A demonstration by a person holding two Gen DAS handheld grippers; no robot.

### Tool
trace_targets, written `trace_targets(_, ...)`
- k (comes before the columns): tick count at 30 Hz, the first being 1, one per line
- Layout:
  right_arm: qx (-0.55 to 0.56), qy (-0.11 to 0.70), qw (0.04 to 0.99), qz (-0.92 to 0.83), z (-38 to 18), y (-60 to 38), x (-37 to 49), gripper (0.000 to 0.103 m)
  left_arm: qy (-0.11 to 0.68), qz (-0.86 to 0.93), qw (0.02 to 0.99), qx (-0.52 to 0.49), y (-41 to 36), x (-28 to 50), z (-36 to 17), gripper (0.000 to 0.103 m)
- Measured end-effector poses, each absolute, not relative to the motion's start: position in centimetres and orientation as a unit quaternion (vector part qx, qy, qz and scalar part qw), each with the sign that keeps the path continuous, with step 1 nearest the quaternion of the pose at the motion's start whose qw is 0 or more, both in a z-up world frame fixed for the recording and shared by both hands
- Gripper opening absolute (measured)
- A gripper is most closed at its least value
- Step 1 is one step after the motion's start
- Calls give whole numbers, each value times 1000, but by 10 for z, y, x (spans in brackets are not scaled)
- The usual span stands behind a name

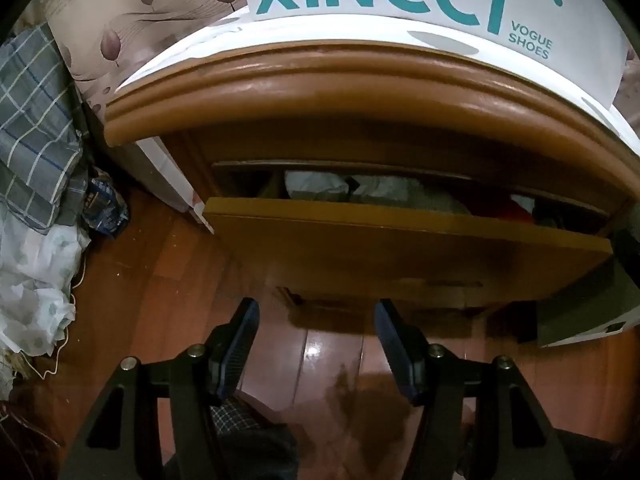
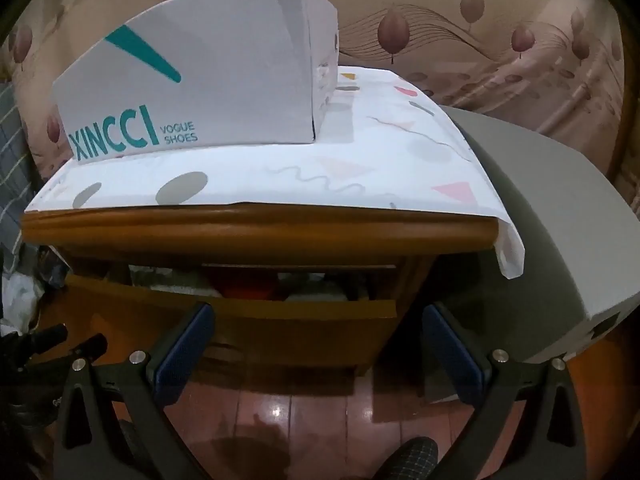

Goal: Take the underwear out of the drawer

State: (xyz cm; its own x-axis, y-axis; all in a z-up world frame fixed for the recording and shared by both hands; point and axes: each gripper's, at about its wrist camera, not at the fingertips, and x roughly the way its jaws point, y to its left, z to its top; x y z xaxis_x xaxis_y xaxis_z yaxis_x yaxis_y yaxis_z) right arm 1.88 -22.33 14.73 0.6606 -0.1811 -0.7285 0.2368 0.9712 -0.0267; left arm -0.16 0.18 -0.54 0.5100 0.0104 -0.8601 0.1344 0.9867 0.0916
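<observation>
Drawer (image 1: 400,248) of the wooden nightstand (image 2: 256,228) sits partly pulled out, crumpled clothes (image 1: 344,189) inside; can't pick out the underwear. Left gripper (image 1: 316,312) and right gripper (image 2: 318,320) both hover in front, jaws apart, empty. XINCCI shoe box (image 2: 208,80) on top.

Wooden nightstand (image 2: 256,228) stood on glossy reddish plank floor (image 2: 280,408), top covered by white patterned sheet (image 2: 360,176), white shoe box (image 2: 208,80) lettered XINCCI placed on sheet, drawer (image 1: 400,248) pulled partly open, crumpled clothing (image 1: 360,190) seen inside
</observation>
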Motion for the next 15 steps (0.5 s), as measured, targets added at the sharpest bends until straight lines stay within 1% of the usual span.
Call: trace_targets(15, 8, 402, 910, -101, 142, -209, 19, 103, 498, -39, 863, 74, 3, 0, -5, 62)
